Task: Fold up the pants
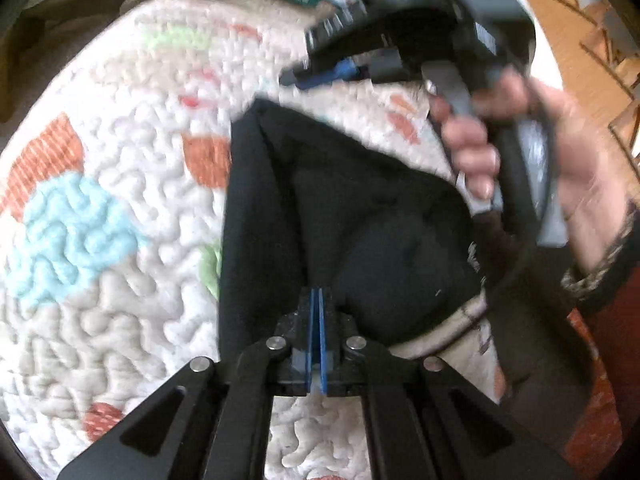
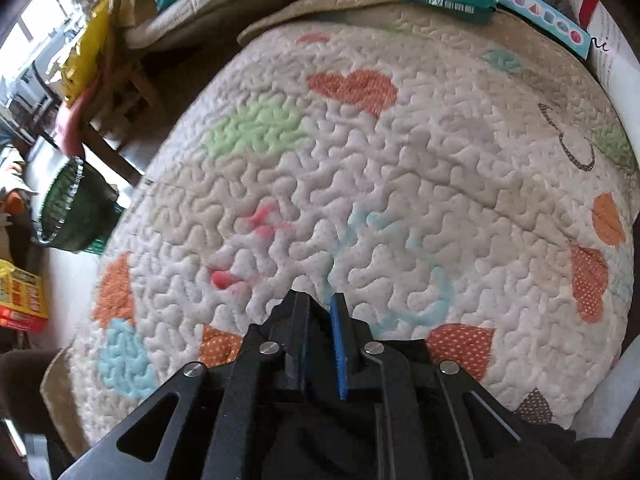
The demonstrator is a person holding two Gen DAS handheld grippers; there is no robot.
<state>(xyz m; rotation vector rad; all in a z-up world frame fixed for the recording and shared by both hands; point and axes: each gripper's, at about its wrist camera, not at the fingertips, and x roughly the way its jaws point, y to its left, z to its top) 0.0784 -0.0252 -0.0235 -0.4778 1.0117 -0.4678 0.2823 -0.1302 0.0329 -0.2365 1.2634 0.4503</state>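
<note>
Left grip: my left gripper [image 1: 319, 294] is pinching the pants [image 1: 348, 216], blue pads pressed flat together with black cloth bunching out just past the tips.
Right grip: my right gripper [image 2: 323, 309] is sitting with a narrow gap between its pads; black cloth is showing in that gap and under the frame, but I cannot tell whether I am actually clamping it.
Pants: they are hanging from my left fingers and draping onto the quilt [image 1: 120, 216], dark and crumpled, with the far corner lying on the white fabric.
Right hand: my hand [image 1: 532, 152] is gripping the other tool's handle close above the pants, and it is blurring, so I judge it is moving fast.
Risk, slip: I am holding only a small bite on the left; a sharp pull could be dragging the cloth out.
Risk, uneven fold: if the right side is not truly catching, one edge could be sagging and the fold going crooked.
Risk, snag: the textured quilt could be gripping the trailing cloth and bunching it.
</note>
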